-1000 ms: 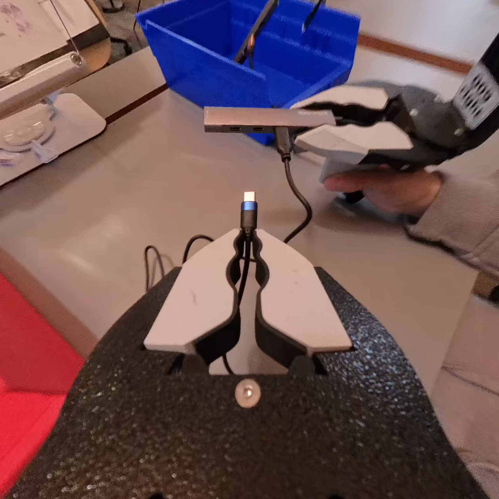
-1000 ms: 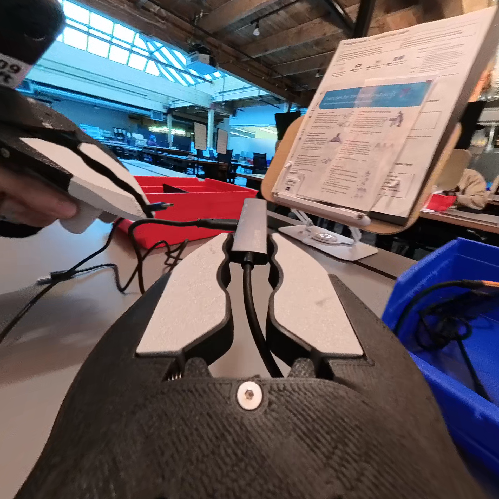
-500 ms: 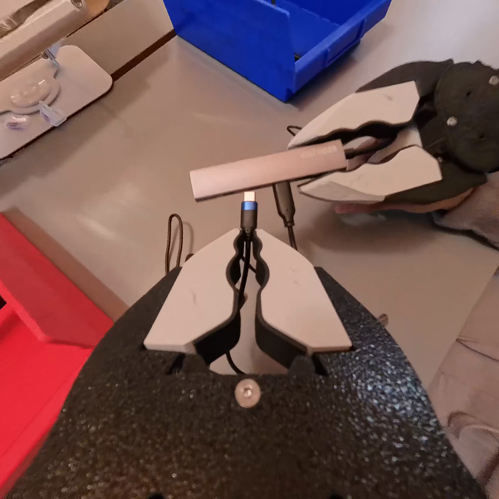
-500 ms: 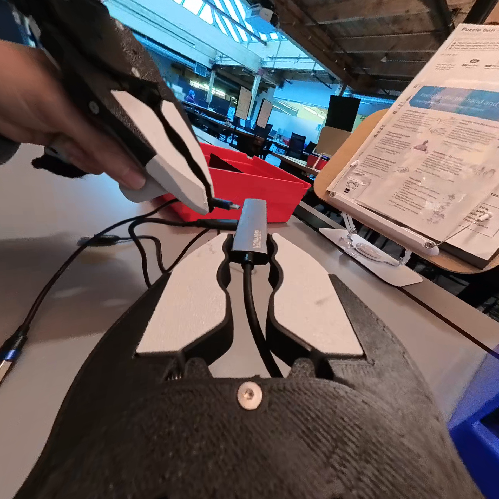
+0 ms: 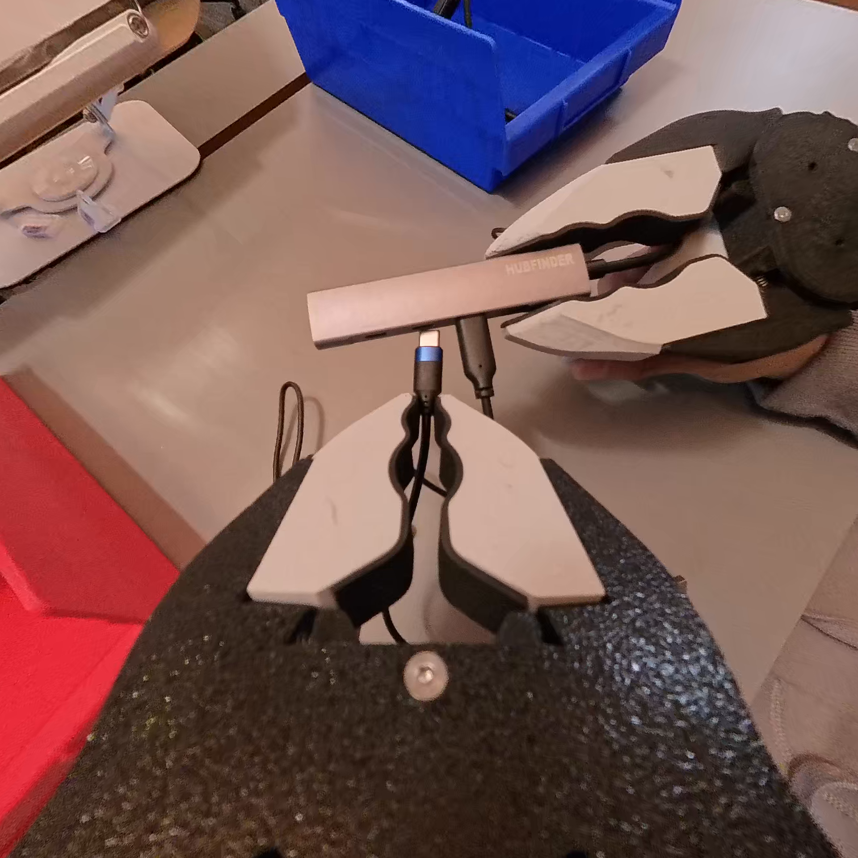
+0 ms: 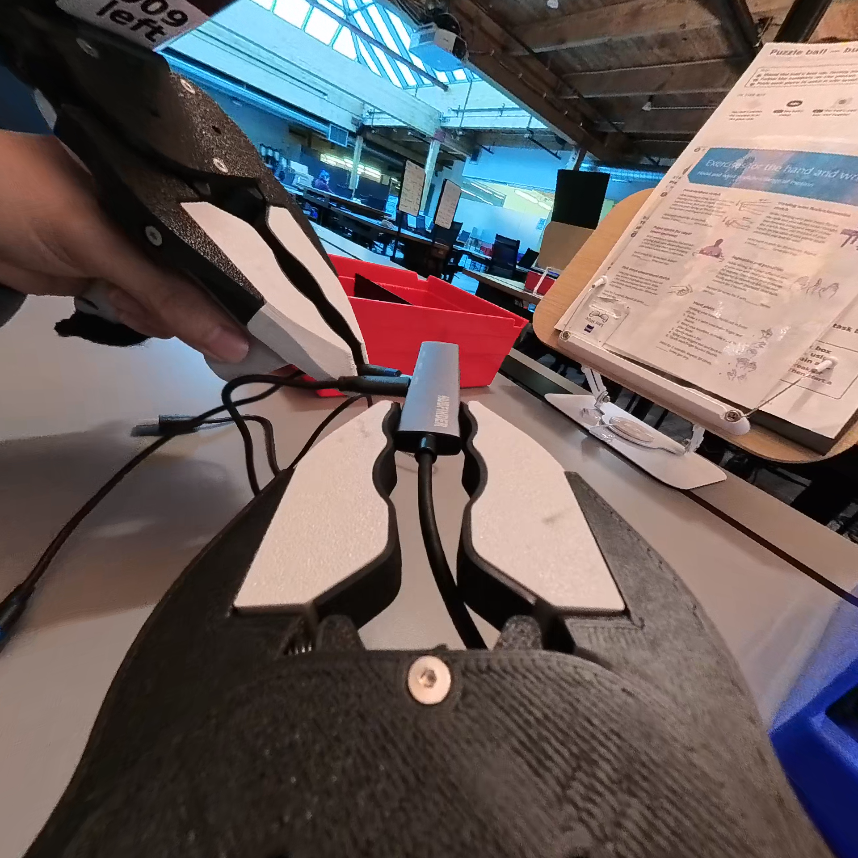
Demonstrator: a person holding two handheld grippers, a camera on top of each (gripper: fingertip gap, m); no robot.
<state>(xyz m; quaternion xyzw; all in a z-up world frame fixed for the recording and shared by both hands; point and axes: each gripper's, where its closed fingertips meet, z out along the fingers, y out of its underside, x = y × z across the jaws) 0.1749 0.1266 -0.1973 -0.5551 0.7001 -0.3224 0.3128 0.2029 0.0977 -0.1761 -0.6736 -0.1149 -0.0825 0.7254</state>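
Note:
My left gripper is shut on a black cable, just behind its blue-ringed plug. The plug's metal tip touches the side of a grey hub at one of its ports. My right gripper is shut on the near end of that hub and holds it above the table; it also shows in the left wrist view. A second black plug sits in the hub beside the first. The left gripper shows in the right wrist view, its plug against the hub's left side.
A blue bin with cables stands at the back of the grey table. A red tray sits to the left. A document stand with printed sheets stands behind. Loose black cables trail across the table. My right fingertips sit around 5 cm from my left ones.
The two grippers have come together: the hub moved down and toward the left gripper, and the plug tip now meets the hub's side port. Both grips are unchanged.

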